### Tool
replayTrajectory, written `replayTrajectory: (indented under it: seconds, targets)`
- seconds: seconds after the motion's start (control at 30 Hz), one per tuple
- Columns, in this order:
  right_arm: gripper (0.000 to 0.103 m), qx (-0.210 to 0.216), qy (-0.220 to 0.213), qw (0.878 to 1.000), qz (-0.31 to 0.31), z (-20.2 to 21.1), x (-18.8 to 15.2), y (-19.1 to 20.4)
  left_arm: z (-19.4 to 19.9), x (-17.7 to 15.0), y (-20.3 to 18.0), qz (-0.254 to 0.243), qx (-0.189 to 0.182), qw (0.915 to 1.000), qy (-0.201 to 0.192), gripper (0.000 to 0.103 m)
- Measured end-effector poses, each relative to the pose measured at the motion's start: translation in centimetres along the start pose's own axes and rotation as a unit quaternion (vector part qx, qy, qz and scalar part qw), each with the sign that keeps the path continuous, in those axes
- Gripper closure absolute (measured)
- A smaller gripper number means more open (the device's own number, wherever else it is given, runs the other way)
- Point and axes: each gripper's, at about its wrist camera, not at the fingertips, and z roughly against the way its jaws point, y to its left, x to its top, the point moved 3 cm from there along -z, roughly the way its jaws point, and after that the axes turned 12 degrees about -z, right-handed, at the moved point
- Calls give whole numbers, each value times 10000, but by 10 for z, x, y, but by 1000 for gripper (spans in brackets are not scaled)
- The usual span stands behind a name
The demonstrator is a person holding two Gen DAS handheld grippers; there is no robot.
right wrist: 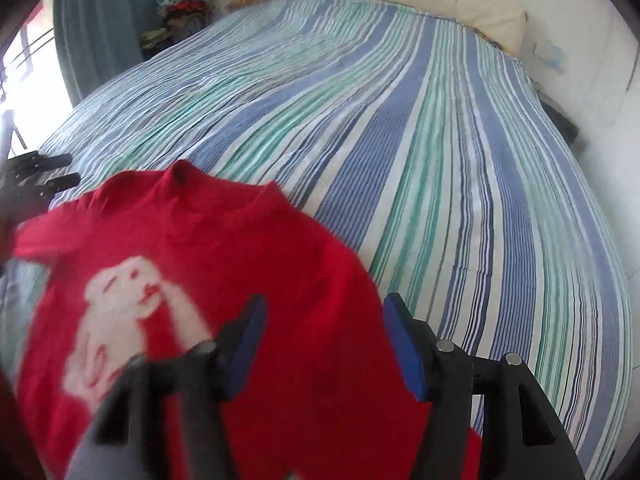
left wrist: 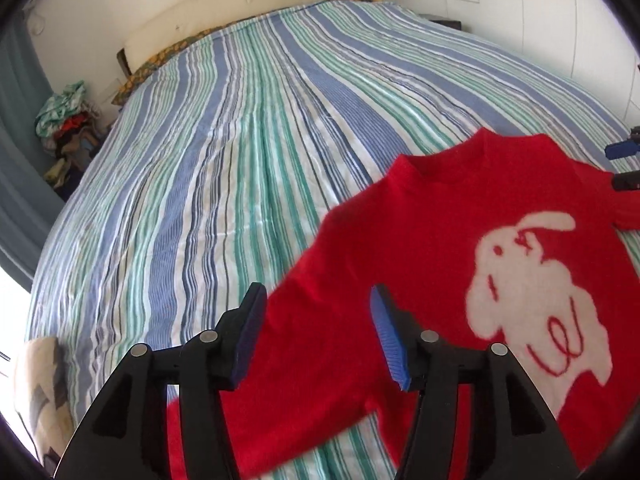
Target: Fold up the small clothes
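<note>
A small red sweater [left wrist: 440, 220] with a white animal figure [left wrist: 532, 292] lies spread face up on the striped bedspread [left wrist: 240, 140], collar toward the headboard. My left gripper [left wrist: 318, 296] hovers open over its left sleeve, pads apart with nothing pinched. In the right wrist view the sweater [right wrist: 240, 248] fills the lower left, blurred. My right gripper [right wrist: 326, 304] stands open above the sweater's right side near the shoulder. The two grippers see each other at the frame edges: the right gripper [left wrist: 624, 164] and the left gripper [right wrist: 48, 172].
The blue, green and white striped bedspread [right wrist: 440, 140] stretches far beyond the sweater. A cream headboard [left wrist: 248, 4] closes the far end. A pile of clothes [left wrist: 68, 128] sits beside the bed by a blue curtain [right wrist: 100, 32]. A patterned cushion [left wrist: 40, 392] lies at the near left corner.
</note>
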Motion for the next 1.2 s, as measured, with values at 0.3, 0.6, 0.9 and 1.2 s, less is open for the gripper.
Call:
replayTrajectory:
  seconds: [0.3,0.6,0.9,1.2]
  targets:
    - [43,692,1685,9755,1234,54,-219,111,71,-151,-170,-1209,-969,9797,1268,45]
    - [43,-386,1829,9812,483,116,-303,71,146,-146,-136,-673,-574,9948,503,32]
    - [29,-255,-1137,9629,-2433,171,-238,47,193,-96,-79,2492,-1030,9573,-1039,20]
    - [22,16,-2441,9584,-1478,268,-226,117,296,-94,-81,2287,-530,9485,-2128,8]
